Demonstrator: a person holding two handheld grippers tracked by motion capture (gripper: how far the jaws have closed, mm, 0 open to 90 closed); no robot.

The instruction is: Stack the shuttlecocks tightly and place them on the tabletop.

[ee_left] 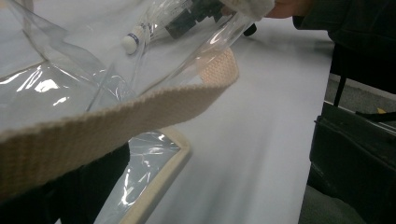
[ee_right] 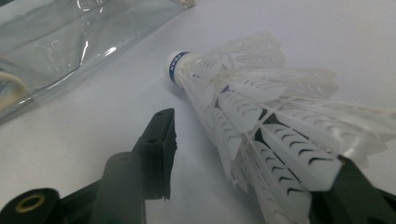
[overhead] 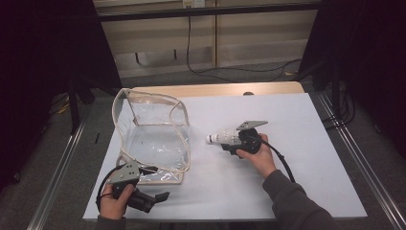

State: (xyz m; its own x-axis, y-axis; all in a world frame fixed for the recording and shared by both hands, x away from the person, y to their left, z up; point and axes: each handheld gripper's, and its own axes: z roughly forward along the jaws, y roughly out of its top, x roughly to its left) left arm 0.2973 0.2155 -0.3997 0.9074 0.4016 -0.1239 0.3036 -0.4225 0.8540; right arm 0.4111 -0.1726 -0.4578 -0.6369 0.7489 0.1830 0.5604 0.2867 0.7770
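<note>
Shuttlecock [overhead: 224, 137] sits mid-frame in the high view, just right of the clear bag, w/ its white cork tip pointing left toward the bag and its feather skirt at the right claw [overhead: 234, 140]. In the right gripper view the shuttlecock [ee_right: 247, 116] lies between the two black jaws: feathers rest against the jaw at lower right, while the jaw at lower left stands apart from them w/ a clear gap. So that claw is part-spread around the feathers, not pinching yet. Cork tip w/ a blue band points to the upper middle of that view, over the white worktop [ee_right: 84, 135].

Clear bag [overhead: 153, 139] w/ beige webbing trim stands open at left-centre of the high view, mouth gaping (sides sagging). Left claw [overhead: 160, 195] is at lower left, at the bag's near corner. In the left gripper view a beige strap [ee_left: 116, 116] crosses the frame diagonally right over the jaws, which are mostly hidden under it; can't tell if that claw is spread or pinching the strap. The shuttlecock [ee_left: 133, 39] shows through the plastic at upper left there.
</note>
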